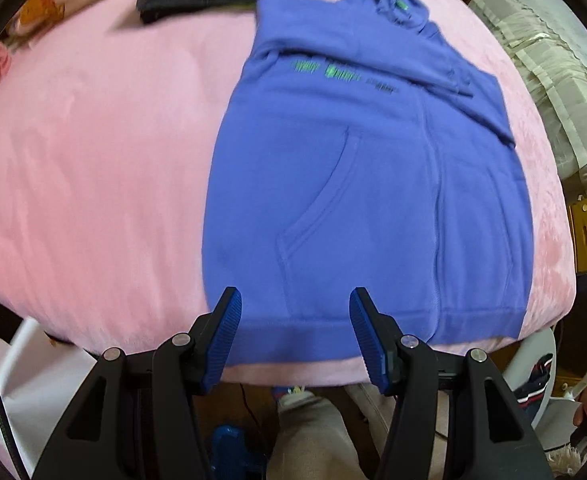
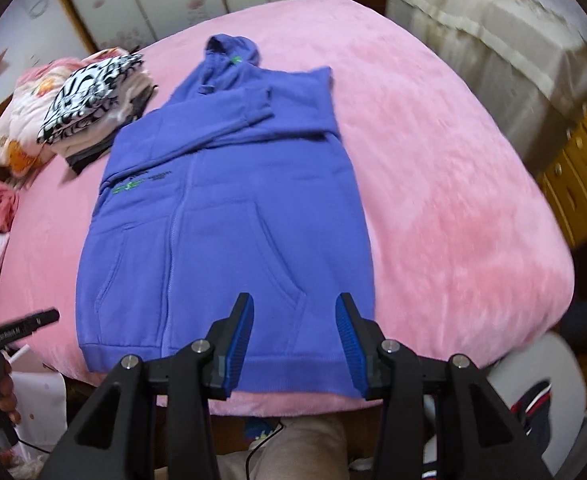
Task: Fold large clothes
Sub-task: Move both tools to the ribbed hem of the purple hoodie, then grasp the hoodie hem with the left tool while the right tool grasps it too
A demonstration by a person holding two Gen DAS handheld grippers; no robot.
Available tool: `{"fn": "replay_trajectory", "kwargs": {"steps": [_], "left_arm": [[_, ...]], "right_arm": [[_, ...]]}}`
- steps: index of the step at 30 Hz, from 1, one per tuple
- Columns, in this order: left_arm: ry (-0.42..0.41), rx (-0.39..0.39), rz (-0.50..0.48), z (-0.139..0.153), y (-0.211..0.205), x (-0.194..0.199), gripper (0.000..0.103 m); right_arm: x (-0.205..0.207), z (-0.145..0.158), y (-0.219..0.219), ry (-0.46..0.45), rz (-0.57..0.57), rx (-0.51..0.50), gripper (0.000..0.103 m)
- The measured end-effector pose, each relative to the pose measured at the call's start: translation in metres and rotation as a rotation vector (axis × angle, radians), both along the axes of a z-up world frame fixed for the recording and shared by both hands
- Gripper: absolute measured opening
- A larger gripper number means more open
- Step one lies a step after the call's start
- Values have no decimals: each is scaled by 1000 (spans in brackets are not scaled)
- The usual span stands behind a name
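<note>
Hoodie (image 1: 373, 184) hem apparently just beyond both open grippers.

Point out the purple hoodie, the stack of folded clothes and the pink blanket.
purple hoodie (image 2: 221, 240): right wrist view, front pocket panel.
stack of folded clothes (image 2: 89, 96): right wrist view, patterned top piece.
pink blanket (image 1: 93, 140): left wrist view, bare area.

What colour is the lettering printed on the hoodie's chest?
Green, with some darker text beside it, on the blue-purple hoodie; the lettering shows best in the left wrist view.
</note>
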State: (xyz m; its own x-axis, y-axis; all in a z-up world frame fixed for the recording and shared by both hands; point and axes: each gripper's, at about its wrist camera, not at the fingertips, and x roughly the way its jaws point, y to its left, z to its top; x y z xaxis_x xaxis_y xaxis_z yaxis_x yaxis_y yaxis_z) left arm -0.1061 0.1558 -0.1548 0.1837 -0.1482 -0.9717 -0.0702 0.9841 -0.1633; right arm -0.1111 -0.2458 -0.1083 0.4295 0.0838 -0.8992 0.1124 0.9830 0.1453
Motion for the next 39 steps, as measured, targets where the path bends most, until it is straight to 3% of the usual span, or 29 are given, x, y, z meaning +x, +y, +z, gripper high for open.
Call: {"fn": "replay_trajectory", "kwargs": {"steps": [4, 8, 17, 25, 30, 34, 39], "left_arm": [[36, -32, 6, -30, 16, -15, 55], [69, -73, -9, -57, 25, -23, 55], [58, -118, -11, -98, 38, -18, 55], [20, -178, 2, -111, 51, -14, 58], [7, -217, -23, -117, 53, -12, 73], [-11, -176, -76, -116, 38, -13, 75], [-24, -149, -53, -109, 44, -19, 75]], "right_arm": [[-13, -26, -16, 40, -56, 17, 44], [-23, -58, -37, 85, -124, 68, 58], [-20, -110, -55, 128, -101, 123, 58], [-4, -143, -49, 159, -24, 213, 58], [6, -154, -46, 172, 2, 241, 60], [9, -159, -47, 179, 31, 243, 59], [10, -158, -47, 177, 46, 248, 59]]}}
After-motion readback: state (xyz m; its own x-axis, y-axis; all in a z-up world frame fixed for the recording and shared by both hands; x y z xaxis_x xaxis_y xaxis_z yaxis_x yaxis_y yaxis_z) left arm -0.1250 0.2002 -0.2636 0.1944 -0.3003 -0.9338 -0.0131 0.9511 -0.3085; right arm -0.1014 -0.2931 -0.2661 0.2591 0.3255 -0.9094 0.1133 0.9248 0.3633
